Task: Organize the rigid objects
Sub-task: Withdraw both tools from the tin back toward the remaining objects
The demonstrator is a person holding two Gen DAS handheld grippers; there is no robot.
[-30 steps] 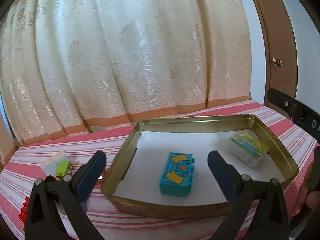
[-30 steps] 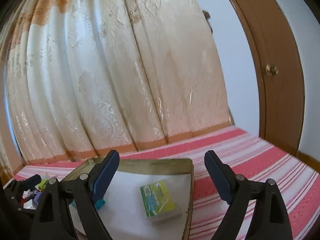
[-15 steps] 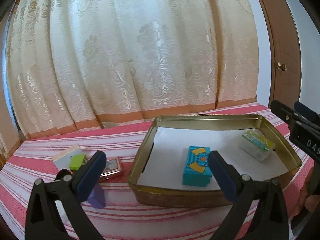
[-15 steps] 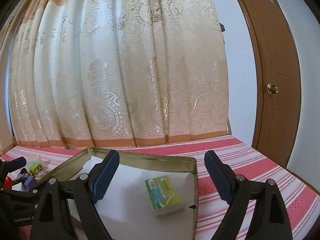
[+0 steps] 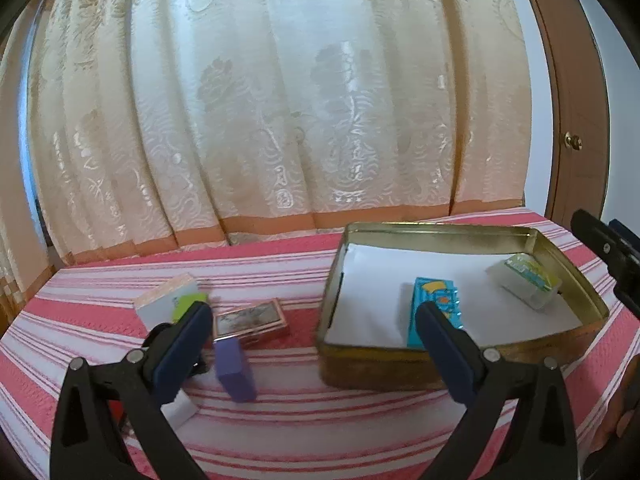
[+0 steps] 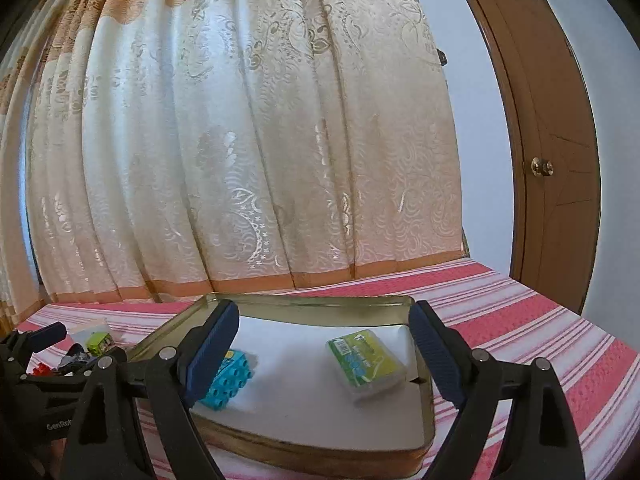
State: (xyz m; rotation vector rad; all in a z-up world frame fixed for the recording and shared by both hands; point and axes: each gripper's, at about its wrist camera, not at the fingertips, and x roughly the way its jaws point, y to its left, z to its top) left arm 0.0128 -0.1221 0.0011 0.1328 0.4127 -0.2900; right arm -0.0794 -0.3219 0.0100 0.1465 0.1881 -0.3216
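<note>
Tongs gape wide on both our sides, left tongs [image 5: 310, 342] and right tongs [image 6: 324, 350], gripping nothing. Inside the gold tin [image 6: 304, 305] we see a teal brick [image 6: 228, 380] and a green-labelled case [image 6: 366, 362]; a purple block [image 5: 235, 369] and copper-edged box [image 5: 252, 320] lie on the striped cloth [image 5: 280, 272].

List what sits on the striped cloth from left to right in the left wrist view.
White card box → copper-framed case → gold tin tray, holding the teal block and then the clear box with the green label.
</note>
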